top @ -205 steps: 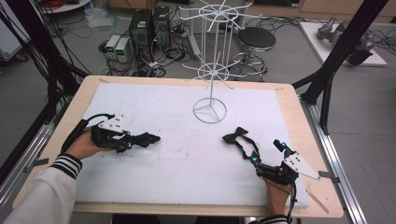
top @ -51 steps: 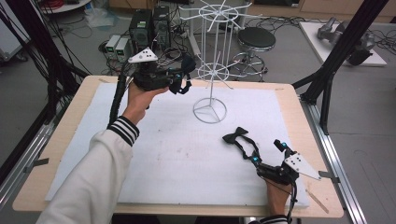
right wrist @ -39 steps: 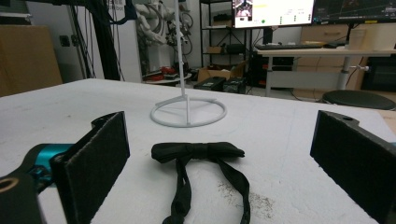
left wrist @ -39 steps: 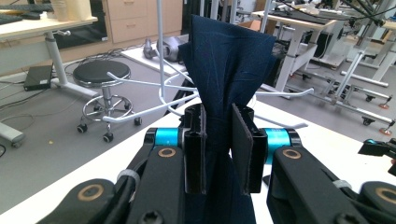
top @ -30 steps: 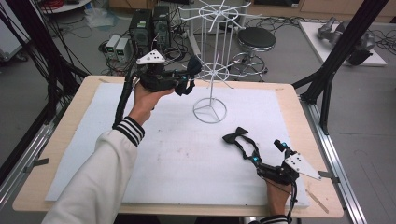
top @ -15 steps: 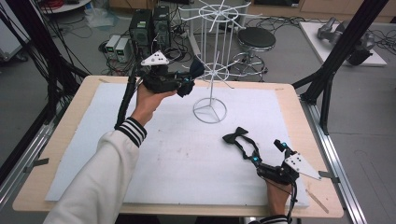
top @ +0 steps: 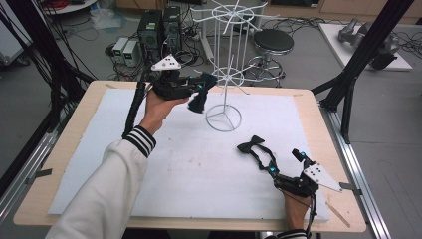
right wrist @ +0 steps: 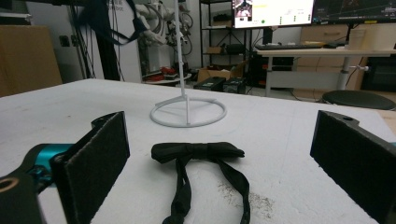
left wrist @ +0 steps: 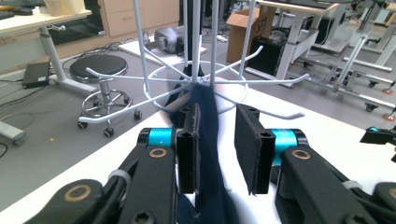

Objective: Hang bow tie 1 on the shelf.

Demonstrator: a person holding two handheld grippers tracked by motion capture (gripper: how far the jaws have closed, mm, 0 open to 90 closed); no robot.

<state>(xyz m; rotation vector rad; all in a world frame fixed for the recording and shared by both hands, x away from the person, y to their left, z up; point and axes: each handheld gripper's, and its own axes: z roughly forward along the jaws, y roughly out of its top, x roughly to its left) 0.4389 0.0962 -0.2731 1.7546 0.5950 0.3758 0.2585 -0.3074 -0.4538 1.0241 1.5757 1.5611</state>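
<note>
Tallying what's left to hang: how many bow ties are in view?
2. A dark blue bow tie hangs between the left gripper jaws at the white rack; a black bow tie lies on the table before the right gripper.

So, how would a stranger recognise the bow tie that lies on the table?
Start from the white wire stand on the white foam board. Nearer the person lies a black fabric bow tie, flat, straps trailing; the other dark tie hangs at the stand.

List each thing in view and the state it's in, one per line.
Left gripper: jaws just opening, dark blue bow tie between them, right pad clear.
Dark blue bow tie: draped from the rack's lower tier.
White wire rack: upright.
Black bow tie: flat on the mat.
Right gripper: open, resting on the mat.
</note>
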